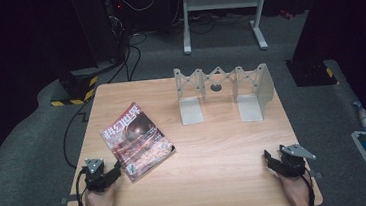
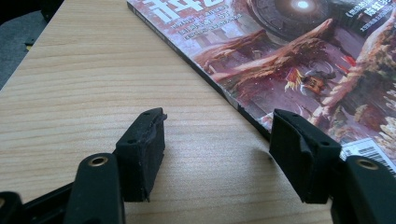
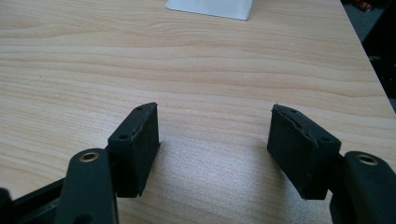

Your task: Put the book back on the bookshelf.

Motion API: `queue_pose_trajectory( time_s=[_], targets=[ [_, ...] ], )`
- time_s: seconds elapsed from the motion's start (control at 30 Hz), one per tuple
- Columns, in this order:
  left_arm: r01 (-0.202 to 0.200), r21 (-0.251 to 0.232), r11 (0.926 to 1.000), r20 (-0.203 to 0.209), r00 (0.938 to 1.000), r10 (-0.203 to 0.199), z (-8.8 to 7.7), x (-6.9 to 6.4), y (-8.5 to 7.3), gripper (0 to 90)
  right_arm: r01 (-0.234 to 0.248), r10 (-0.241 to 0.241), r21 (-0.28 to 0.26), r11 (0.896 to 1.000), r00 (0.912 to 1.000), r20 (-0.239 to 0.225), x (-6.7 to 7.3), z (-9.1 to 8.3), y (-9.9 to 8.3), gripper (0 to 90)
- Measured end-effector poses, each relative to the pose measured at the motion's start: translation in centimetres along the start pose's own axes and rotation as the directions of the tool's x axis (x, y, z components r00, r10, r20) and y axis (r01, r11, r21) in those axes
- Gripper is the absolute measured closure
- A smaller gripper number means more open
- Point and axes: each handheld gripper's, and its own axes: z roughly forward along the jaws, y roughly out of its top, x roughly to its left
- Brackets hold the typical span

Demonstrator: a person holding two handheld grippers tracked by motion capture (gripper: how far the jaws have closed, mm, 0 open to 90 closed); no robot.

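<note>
The glossy magazine with a red and brown illustrated cover (image 1: 136, 141) lies flat and askew on the left half of the pale wooden worktop (image 1: 215, 145), its near corner pointing toward the person's left hand. In the left gripper view the magazine's spine edge (image 2: 224, 88) runs diagonally between the jaws, and the right-hand jaw sits over its near corner beside the barcode, while the other jaw stands over bare wood; whether that jaw touches the cover I cannot tell. The left claw (image 1: 111, 173) is spread wide and has hold of nothing, so the step in hand looks like the approach to a first grip on the magazine. The next move, as I judge it, calls for getting one jaw under the thin edge and the other on top, then closing on the corner; flat paper on a flat top gives little purchase, so a low, shallow angle would help. The right claw (image 1: 271, 159) rests at the near right of the worktop, equally wide apart and empty, with only wood grain between its jaws. At the far middle stands a light grey metal folding book rack (image 1: 222, 92) with upright ends, well apart from the magazine and a likely place for it.
</note>
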Motion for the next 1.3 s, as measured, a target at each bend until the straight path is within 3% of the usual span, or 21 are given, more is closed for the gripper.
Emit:
queue_pose_trajectory(
  time_s=[0.37, 0.53, 0.77, 1.03, 1.3],
  targets=[
    [0.010, -0.003, 0.9999, -0.010, 0.9999, -0.010, -0.09, 0.01, -0.09, 34.7, 0.004, -0.004, -0.003, 1.000, 1.0000, -0.004, 0.01, 0.05, 0.00, 33.4],
    [0.045, -0.011, 0.9989, -0.014, 0.9989, -0.045, -0.16, 0.15, -0.14, 34.0, 0.001, -0.001, -0.002, 1.000, 1.0000, -0.002, 0.03, 0.07, 0.01, 33.2],
    [0.035, -0.036, 0.9987, -0.019, 0.9992, -0.036, -0.35, 0.11, -0.27, 33.4, 0.002, -0.002, -0.003, 1.000, 1.0000, -0.001, 0.02, 0.07, 0.01, 33.2],
    [0.005, 0.003, 1.0000, 0.016, 0.9999, -0.005, -0.33, 0.22, -0.16, 34.4, 0.003, -0.003, -0.003, 1.000, 1.0000, 0.000, 0.03, 0.07, 0.01, 33.1],
    [0.020, 0.011, 0.9997, 0.071, 0.9973, -0.021, -0.51, 0.69, -0.09, 35.1, 0.001, -0.001, -0.003, 1.000, 1.0000, 0.001, 0.04, 0.05, 0.01, 33.1]
  ],
)
